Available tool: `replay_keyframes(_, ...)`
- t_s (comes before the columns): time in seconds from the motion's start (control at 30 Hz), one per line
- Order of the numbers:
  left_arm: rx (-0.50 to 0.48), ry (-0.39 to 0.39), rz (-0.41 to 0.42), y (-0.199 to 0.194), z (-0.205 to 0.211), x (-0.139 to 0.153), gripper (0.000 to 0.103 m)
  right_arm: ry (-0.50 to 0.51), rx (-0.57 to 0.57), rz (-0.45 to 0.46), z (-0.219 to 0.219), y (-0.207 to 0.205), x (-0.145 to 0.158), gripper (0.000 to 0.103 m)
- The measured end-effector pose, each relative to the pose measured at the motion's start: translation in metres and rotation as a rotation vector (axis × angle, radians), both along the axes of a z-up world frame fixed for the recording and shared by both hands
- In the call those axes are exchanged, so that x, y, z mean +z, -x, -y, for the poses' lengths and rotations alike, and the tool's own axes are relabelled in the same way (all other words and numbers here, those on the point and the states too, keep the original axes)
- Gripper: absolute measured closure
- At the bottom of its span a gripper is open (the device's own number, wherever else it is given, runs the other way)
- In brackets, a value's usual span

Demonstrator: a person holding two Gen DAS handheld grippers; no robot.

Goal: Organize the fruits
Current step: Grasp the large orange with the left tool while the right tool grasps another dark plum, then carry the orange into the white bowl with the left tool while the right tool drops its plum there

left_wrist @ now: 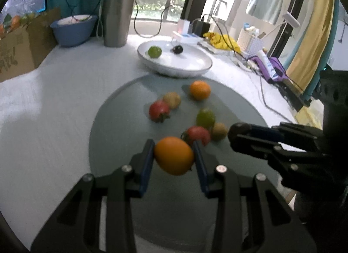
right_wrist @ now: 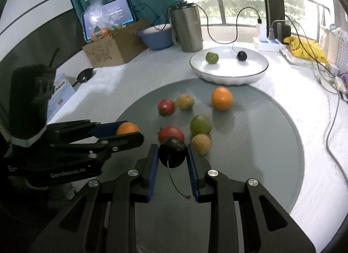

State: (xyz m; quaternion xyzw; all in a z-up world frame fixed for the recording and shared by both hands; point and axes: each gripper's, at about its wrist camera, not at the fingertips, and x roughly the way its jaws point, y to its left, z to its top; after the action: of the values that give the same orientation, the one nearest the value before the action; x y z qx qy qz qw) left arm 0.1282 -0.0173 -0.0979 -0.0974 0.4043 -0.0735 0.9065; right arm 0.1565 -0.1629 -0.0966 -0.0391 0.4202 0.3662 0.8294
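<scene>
Orange skin fills the gap of my left gripper: its blue pads are closed on an orange fruit, held at lower centre of the left wrist view, above the near edge of the grey round mat. My right gripper is likewise clamped on a dark plum, its thin stem dangling down between the fingers at lower centre of the right wrist view.

Further out, six fruits lie loose on the mat: two red ones, two brownish ones, a green one and a second orange, all near each other around mid-frame.

Beyond the mat, toward the top of the frame, the white bowl on the table already has a green fruit and a dark fruit in it.

I judge the job early: two in the bowl, two in my grippers not yet delivered, six left to collect.
</scene>
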Motion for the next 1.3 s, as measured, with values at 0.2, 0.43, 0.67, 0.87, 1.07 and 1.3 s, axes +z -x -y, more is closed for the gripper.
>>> replay_keyframes(0.2, -0.016, 0.008, 0.035, -0.014, -0.003, 0.014, 0.066, -0.006, -0.034, 0.034, 0.009, -0.019, 0.012, 0.075)
replay_keyframes(0.43, -0.033, 0.021, 0.055, -0.038, -0.006, 0.022, 0.066, -0.004, -0.073, 0.055, 0.014, -0.044, 0.018, 0.075)
replay_keyframes(0.67, -0.062, 0.023, 0.08, -0.064, -0.003, 0.029, 0.065, -0.005, -0.091, 0.084, 0.014, -0.069, 0.023, 0.075)
replay_keyframes(0.87, -0.074, 0.029, 0.098, -0.088, -0.003, 0.033, 0.065, 0.007, -0.099, 0.11, 0.014, -0.091, 0.028, 0.075)
replay_keyframes(1.07, -0.094, 0.034, 0.109, -0.111, -0.003, 0.038, 0.065, 0.02, -0.107, 0.133, 0.012, -0.115, 0.031, 0.075)
replay_keyframes(1.3, -0.09, 0.022, 0.123, -0.133, -0.002, 0.036, 0.065, 0.042, -0.106, 0.17, 0.008, -0.138, 0.033, 0.075)
